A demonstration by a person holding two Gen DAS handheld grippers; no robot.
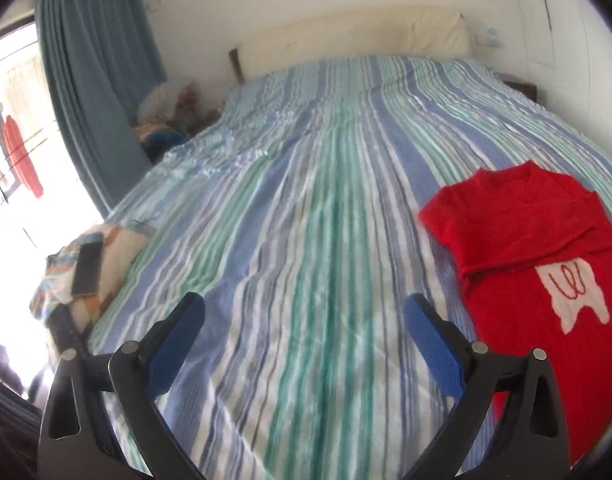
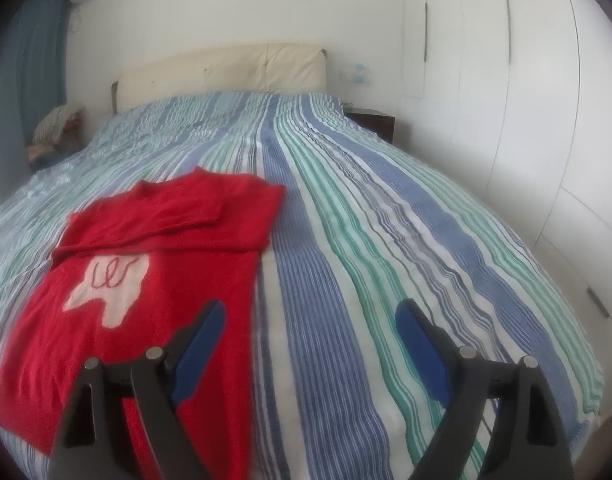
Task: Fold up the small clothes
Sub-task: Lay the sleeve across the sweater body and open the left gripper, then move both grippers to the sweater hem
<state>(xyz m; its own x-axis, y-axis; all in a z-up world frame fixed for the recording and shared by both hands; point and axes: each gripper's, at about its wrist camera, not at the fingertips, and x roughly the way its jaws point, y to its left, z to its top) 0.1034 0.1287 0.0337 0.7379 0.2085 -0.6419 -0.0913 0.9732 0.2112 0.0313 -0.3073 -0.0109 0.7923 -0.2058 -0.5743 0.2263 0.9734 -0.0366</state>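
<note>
A small red sweater with a white tooth-shaped patch lies flat on the striped bed cover, both sleeves folded across its chest. In the left wrist view it lies to the right of my left gripper, which hangs open above bare cover with nothing between its blue pads. From the right wrist view the red sweater fills the lower left. My right gripper stands open over the sweater's right edge; its left finger is above the red knit and its right finger above the striped bed cover. Neither gripper holds anything.
A patterned cushion with a dark phone on it sits at the bed's left edge. Blue curtain and a bright window are at the left, a cluttered bedside heap beyond. A dark nightstand and white wardrobe doors stand on the right.
</note>
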